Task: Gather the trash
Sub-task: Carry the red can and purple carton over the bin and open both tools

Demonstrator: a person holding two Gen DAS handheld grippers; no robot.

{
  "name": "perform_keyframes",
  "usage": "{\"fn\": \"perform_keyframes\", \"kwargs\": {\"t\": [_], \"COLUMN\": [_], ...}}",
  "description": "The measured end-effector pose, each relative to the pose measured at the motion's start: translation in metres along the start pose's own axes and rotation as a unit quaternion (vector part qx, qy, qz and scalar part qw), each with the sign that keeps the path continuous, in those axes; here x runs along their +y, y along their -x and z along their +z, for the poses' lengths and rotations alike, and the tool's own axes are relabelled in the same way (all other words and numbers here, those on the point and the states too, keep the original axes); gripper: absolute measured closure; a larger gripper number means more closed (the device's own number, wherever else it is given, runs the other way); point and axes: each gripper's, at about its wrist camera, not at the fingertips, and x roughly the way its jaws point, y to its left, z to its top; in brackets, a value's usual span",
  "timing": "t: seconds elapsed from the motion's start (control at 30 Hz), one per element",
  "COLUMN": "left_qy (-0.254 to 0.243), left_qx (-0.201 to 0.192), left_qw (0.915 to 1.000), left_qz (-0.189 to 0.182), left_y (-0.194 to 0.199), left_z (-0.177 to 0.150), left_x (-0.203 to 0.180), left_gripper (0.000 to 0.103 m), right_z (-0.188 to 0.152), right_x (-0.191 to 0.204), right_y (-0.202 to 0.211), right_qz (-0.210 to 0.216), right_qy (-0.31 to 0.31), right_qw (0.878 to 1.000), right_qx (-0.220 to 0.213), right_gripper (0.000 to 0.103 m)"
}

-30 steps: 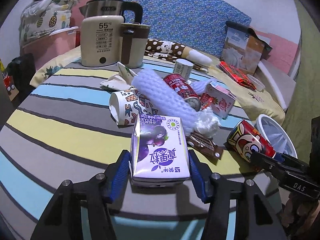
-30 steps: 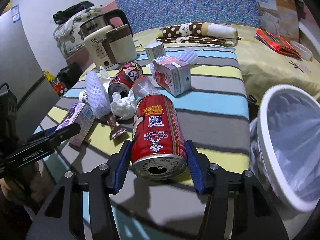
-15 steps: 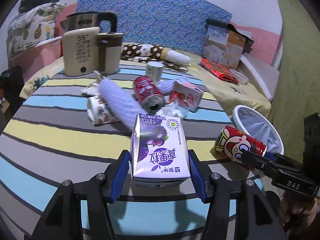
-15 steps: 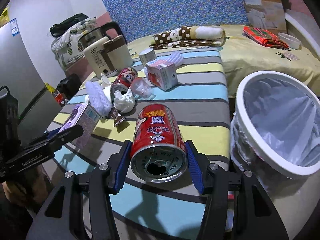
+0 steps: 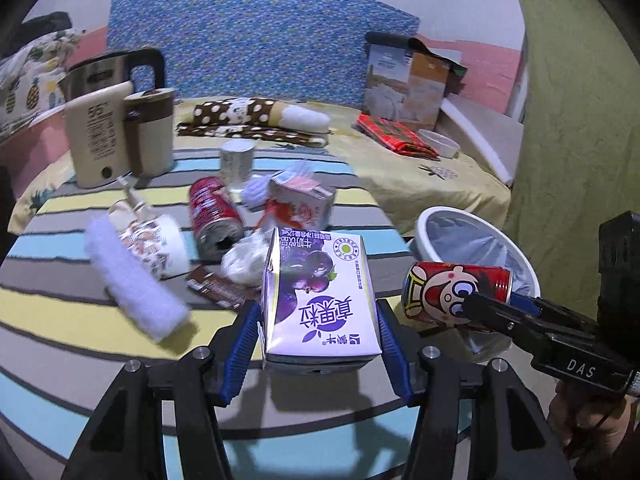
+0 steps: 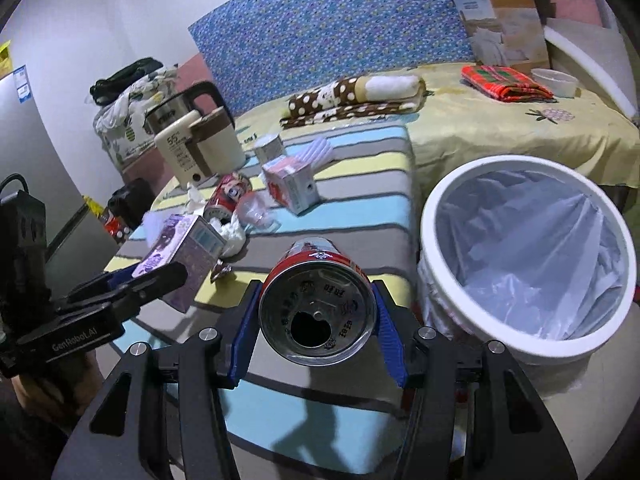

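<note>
The left tongs (image 5: pixel 320 332) are clamped on a purple drink carton (image 5: pixel 320 300), its sides pressed between the blue pads (image 5: pixel 242 354), and it is lifted above the striped counter (image 5: pixel 60 320). The right tongs (image 6: pixel 318 322) are clamped on a red can (image 6: pixel 318 314), whose opened top faces the camera. Seen from the left wrist, that can (image 5: pixel 456 290) lies on its side in the right tongs (image 5: pixel 500 312), to the right of the carton and in front of the white bin (image 5: pixel 424 232). From the right wrist, the bin (image 6: pixel 440 216) stands just right of the can, lined with a clear plastic bag (image 6: pixel 532 248), beside the counter's edge.

Ahead of the left tongs more trash lies on the counter: a second red can (image 5: pixel 214 216) on its side, a red-and-white carton (image 5: pixel 300 204), a crumpled white tissue (image 5: pixel 244 264), a brown wrapper (image 5: pixel 218 292), a patterned paper cup (image 5: pixel 156 244) and a white foam sleeve (image 5: pixel 132 284) to the left. Farther back stand a small tin (image 5: pixel 238 158) and a cream kettle (image 5: pixel 116 136). Behind the counter is a bed (image 5: pixel 420 176) with a spotted blanket roll (image 5: pixel 256 118).
</note>
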Motion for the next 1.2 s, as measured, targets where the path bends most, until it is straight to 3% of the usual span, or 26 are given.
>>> {"fn": "perform_keyframes", "kwargs": {"t": [0.23, 0.5, 0.9, 1.2], "left_qy": [-0.021, -0.061, -0.124, -0.138], "left_qx": [-0.001, -0.001, 0.019, 0.039], "left_qw": [0.9995, 0.9959, 0.9831, 0.9779], "left_qz": [-0.022, -0.067, -0.133, -0.152], "left_y": [-0.011, -0.031, -0.077, -0.107], "left_z": [0.011, 0.027, 0.033, 0.035], "left_x": [-0.027, -0.072, -0.143, -0.161], "left_gripper": [0.046, 0.046, 0.046, 0.045], "right_z": [0.008, 0.006, -0.001, -0.005], "right_x": [-0.021, -0.058, -0.093, -0.112], "right_y": [0.018, 0.037, 0.050, 0.052], "right_qz": [-0.016, -0.070, -0.132, -0.157], "right_qy": [-0.017, -0.054, -0.087, -0.101], "right_qw": [0.999, 0.995, 0.986, 0.981], "right_qx": [-0.031, -0.054, -0.053, -0.044], "right_gripper": [0.049, 0.049, 0.048, 0.048]}}
